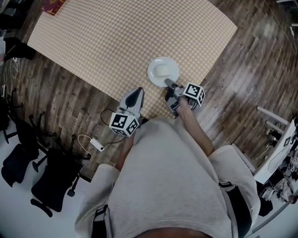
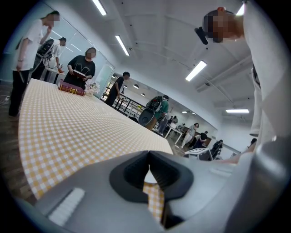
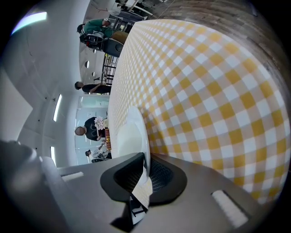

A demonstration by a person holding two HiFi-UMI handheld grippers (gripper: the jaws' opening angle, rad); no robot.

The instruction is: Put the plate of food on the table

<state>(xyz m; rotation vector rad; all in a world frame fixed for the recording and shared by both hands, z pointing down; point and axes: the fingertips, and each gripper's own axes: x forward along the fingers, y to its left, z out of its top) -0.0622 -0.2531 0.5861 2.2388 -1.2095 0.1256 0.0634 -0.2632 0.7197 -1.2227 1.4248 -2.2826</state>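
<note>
Right tool (image 1: 168,83) (image 3: 144,169): jaws nearly closed, clamped on the near rim of the plate (image 1: 173,64) (image 3: 132,132). In the right gripper view the thin white rim passes straight between the two dark pads. The marker cube (image 1: 194,93) of this tool sits just behind the plate, on the person's side.

Left tool (image 1: 138,91) (image 2: 149,169): jaws together, nothing held. It hovers near the plate, to its left and apart from it, with its own marker cube (image 1: 124,123) further back.

Plate: round and white, carrying a pale mound of food (image 1: 161,71) at its centre. It lies over the worktop (image 1: 116,42), which is covered by a yellow-and-white checked cloth. The cloth's near edge runs just behind the plate. No view settles whether the plate rests fully on the cloth.

Surroundings, referenced to the plate:
- Wooden floor (image 1: 242,93) lies to the right and behind.
- A white adapter with cable (image 1: 97,144) lies on the floor, behind and left.
- Black chairs (image 1: 46,186) stand well apart, behind and far left.
- A red box (image 1: 53,5) (image 2: 71,89) sits at the far left corner of the worktop.
</note>
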